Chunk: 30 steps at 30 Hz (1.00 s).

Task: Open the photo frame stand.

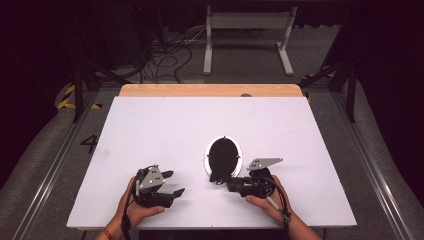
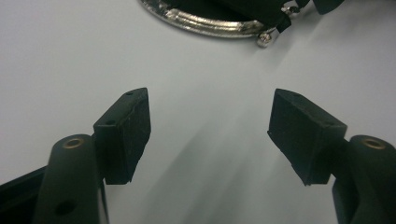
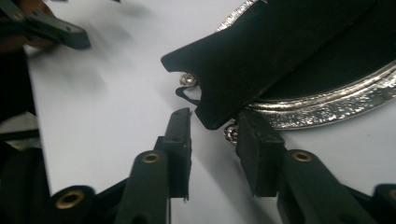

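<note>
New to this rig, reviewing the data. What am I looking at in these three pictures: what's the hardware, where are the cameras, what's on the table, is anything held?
No robot arm here: a person holds a two-jaw tool in each hand. The high view looks down from above the person's side, with the left gripper at left and the right gripper at right. The other two pictures come from cameras riding on each gripper, looking along its black jaws.

On the white table lies an oval picture frame, face down: silver rim, black back, and a black fold-out stand flap.

The left gripper is open over bare table, holding nothing. The right gripper's jaws stand on either side of the flap's lower tip; its pads do not press on it, so nothing is gripped.
</note>
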Each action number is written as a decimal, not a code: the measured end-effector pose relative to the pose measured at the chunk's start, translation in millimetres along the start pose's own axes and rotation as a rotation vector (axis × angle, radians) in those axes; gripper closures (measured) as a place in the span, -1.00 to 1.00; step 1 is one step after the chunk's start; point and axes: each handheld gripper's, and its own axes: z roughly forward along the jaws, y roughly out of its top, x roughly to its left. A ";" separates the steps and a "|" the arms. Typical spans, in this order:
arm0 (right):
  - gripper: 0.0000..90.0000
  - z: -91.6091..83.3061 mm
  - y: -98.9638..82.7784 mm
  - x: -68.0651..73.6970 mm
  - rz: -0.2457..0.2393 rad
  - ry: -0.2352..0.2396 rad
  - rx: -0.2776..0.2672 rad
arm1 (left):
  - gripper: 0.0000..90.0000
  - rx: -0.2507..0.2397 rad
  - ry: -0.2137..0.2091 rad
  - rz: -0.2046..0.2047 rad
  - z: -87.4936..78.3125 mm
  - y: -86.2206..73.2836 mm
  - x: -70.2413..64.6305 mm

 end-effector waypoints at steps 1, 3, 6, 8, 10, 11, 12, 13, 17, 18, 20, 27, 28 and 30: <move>0.43 -0.3 -0.2 -2.1 0.018 0.014 -0.007 | -0.30 0.001 -0.010 -0.002 2.8 3.5 -0.6; 0.39 0.2 -0.6 -6.3 0.061 0.054 -0.024 | -0.28 0.000 -0.036 0.002 10.8 10.8 -1.5; 0.30 1.6 0.0 -11.3 0.093 0.094 -0.042 | -0.27 0.027 -0.053 0.041 24.2 19.3 -5.1; 0.27 3.8 0.7 -14.6 0.123 0.128 -0.048 | -0.27 0.043 -0.050 0.058 30.5 23.8 -6.7; 0.22 4.9 1.3 -17.2 0.147 0.139 -0.060 | -0.24 0.044 -0.053 0.079 35.9 29.3 -8.3; 0.21 5.2 1.9 -19.2 0.172 0.150 -0.062 | -0.18 0.040 -0.051 0.088 36.7 31.1 -8.2; 0.20 5.8 2.2 -20.6 0.184 0.160 -0.063 | -0.12 0.036 -0.059 0.095 37.6 33.0 -7.9; 0.20 6.2 2.4 -22.1 0.203 0.169 -0.067 | -0.04 0.036 -0.072 0.100 38.5 34.7 -6.9; 0.18 8.1 3.2 -25.5 0.252 0.194 -0.085 | 0.26 0.036 -0.094 0.110 41.0 38.5 -3.5; 0.17 8.5 3.8 -26.9 0.272 0.197 -0.092 | 0.30 0.039 -0.087 0.118 42.1 39.3 -3.1; 0.18 10.0 5.5 -29.9 0.315 0.191 -0.101 | 0.43 0.044 -0.097 0.125 43.9 40.9 -1.8; 0.14 17.3 13.6 -35.8 0.423 0.218 -0.131 | 0.53 0.053 -0.106 0.133 53.1 47.3 -1.5; 0.14 18.8 13.7 -36.9 0.431 0.226 -0.137 | 0.53 0.050 -0.107 0.135 53.9 48.4 -1.8; 0.16 19.1 13.3 -39.7 0.452 0.239 -0.139 | 0.53 0.039 -0.118 0.139 55.3 51.3 -3.0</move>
